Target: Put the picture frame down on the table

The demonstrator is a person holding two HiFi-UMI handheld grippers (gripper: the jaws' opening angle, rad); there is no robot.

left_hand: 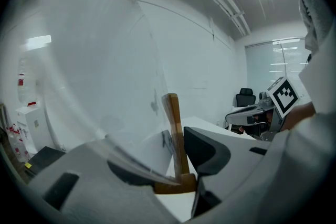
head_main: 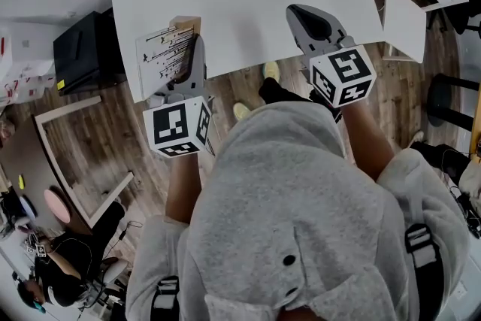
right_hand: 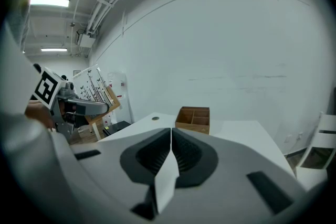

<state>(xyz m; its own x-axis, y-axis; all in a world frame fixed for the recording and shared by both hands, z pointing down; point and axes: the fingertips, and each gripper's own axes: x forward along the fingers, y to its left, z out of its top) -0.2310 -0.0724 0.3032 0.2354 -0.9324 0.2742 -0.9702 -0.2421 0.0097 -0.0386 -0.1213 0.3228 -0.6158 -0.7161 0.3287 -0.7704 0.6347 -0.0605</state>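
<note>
While my left gripper (head_main: 192,60) clamps the wooden picture frame (head_main: 164,56) upright at my 11 o'clock, seemingly just over the white table (head_main: 248,4)'s near corner for lowering, my right gripper (head_main: 310,22) hangs at 1 o'clock, jaws pressed together, empty.

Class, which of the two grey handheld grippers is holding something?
The left gripper: its jaws clamp the wooden-edged picture frame with a line drawing. The right gripper's jaws are shut on nothing.
</note>
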